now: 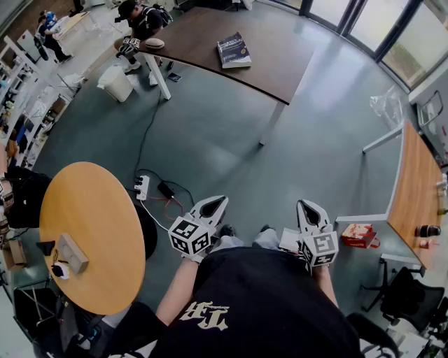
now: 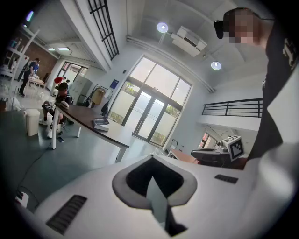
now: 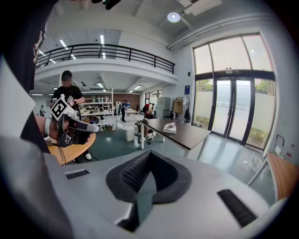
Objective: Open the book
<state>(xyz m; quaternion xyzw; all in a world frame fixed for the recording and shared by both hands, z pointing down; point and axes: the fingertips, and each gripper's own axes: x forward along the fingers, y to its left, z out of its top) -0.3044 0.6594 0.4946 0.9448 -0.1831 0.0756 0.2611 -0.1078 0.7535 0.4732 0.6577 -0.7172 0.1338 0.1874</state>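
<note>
The book (image 1: 234,50) lies closed, dark cover up, near the edge of a long dark table (image 1: 280,66) far ahead of me. It also shows small in the left gripper view as the book (image 2: 101,123) and in the right gripper view as the book (image 3: 170,127). My left gripper (image 1: 212,207) and right gripper (image 1: 311,210) are held close to my body over the floor, well short of that table. Both grippers are shut with nothing between them: the left gripper (image 2: 154,184) and the right gripper (image 3: 147,179) each show their jaws pressed together.
A round wooden table (image 1: 91,231) carrying small devices stands at my left. A power strip (image 1: 142,187) with cables lies on the floor ahead. A white bin (image 1: 117,82) and a seated person (image 1: 143,21) are by the dark table. A wooden desk (image 1: 413,196) and red box (image 1: 359,234) are right.
</note>
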